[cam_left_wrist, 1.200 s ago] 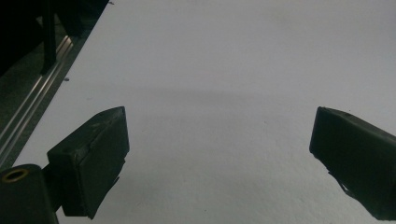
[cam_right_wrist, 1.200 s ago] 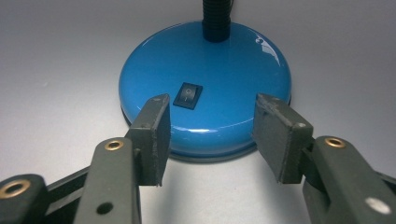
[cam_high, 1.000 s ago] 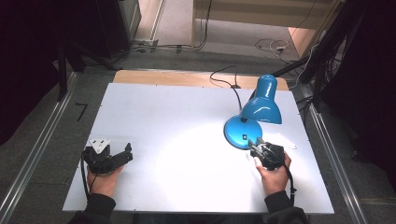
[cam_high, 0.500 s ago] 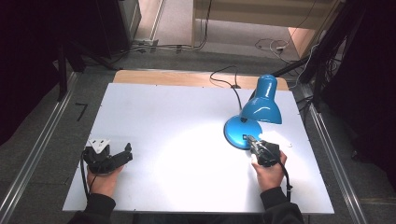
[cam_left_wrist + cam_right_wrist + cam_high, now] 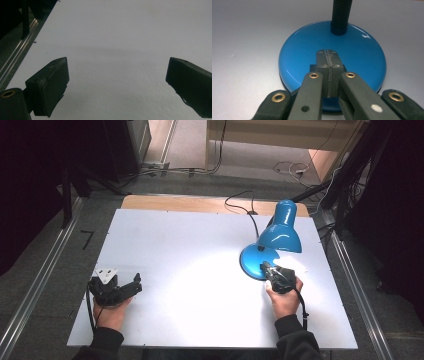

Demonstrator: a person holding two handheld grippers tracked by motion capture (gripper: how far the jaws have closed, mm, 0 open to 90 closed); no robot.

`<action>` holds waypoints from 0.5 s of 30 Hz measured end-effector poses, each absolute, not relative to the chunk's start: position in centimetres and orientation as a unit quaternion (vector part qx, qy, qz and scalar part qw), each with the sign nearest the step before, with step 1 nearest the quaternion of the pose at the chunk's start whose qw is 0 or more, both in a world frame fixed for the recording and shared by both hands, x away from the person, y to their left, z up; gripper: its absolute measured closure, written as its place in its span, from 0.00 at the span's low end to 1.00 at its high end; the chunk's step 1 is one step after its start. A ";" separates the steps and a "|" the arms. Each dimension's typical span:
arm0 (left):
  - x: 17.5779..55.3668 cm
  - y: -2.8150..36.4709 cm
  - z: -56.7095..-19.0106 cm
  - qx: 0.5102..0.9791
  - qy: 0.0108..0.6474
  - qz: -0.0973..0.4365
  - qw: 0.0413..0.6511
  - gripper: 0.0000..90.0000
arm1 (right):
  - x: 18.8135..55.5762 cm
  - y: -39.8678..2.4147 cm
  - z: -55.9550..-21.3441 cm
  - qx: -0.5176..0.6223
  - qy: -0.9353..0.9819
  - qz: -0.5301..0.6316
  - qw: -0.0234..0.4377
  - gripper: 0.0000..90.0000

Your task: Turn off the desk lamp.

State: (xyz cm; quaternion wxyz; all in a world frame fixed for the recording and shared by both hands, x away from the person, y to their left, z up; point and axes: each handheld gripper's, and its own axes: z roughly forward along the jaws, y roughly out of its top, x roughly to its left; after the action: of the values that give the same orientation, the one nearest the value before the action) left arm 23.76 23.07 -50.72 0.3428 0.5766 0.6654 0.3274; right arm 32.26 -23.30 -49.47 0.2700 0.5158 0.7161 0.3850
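Blue glossy enamel covers the desk lamp [image 5: 277,237]: a round base [image 5: 332,62], a black ribbed neck, and a cone shade tilted down toward the white desk [image 5: 200,245], on the desk's right half. At the near left, the left gripper [image 5: 131,287] rests in a hand with its jaws spread wide and nothing between them. At the right, the right gripper [image 5: 266,268] has its jaws just closed fully together, tips over the base's near part. The high view shows shade and cord; the right gripper view shows the meeting pads [image 5: 328,60] and the base's reflective surface; contact cannot be confirmed.
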 end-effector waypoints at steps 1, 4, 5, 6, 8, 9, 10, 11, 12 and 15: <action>23.8 23.1 -50.7 0.576 0.665 0.328 0.343 0.06 | 32.4 -23.3 -49.5 0.517 0.716 0.385 0.269 0.98; 23.8 23.1 -50.7 0.577 0.666 0.328 0.342 0.06 | 32.6 -23.2 -49.6 0.518 0.716 0.384 0.268 0.98; 23.8 23.1 -50.7 0.577 0.666 0.328 0.342 0.06 | 32.6 -23.2 -49.6 0.518 0.716 0.384 0.268 0.98; 23.8 23.1 -50.7 0.577 0.666 0.327 0.342 0.06 | 32.6 -23.1 -49.7 0.518 0.716 0.384 0.267 0.98; 23.8 23.1 -50.8 0.577 0.666 0.328 0.342 0.06 | 32.7 -23.1 -49.8 0.518 0.717 0.383 0.267 0.98; 23.8 23.1 -50.8 0.577 0.666 0.327 0.342 0.06 | 32.7 -23.1 -49.8 0.519 0.716 0.383 0.267 0.98; 23.8 23.1 -50.7 0.577 0.665 0.328 0.342 0.06 | 32.7 -23.1 -49.8 0.519 0.716 0.383 0.267 0.98; 23.8 23.1 -50.7 0.577 0.665 0.328 0.342 0.06 | 32.8 -23.1 -49.8 0.519 0.717 0.381 0.267 0.98; 23.8 23.1 -50.7 0.577 0.665 0.327 0.343 0.06 | 32.9 -23.1 -49.9 0.519 0.717 0.382 0.266 0.98; 23.8 23.1 -50.8 0.577 0.665 0.328 0.342 0.06 | 32.9 -23.1 -49.9 0.517 0.718 0.383 0.266 0.98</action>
State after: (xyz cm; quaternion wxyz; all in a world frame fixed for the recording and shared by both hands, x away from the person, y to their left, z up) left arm 23.78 23.07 -50.75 0.3423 0.5769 0.6652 0.3279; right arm 32.89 -23.07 -49.94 0.2660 0.5167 0.7180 0.3831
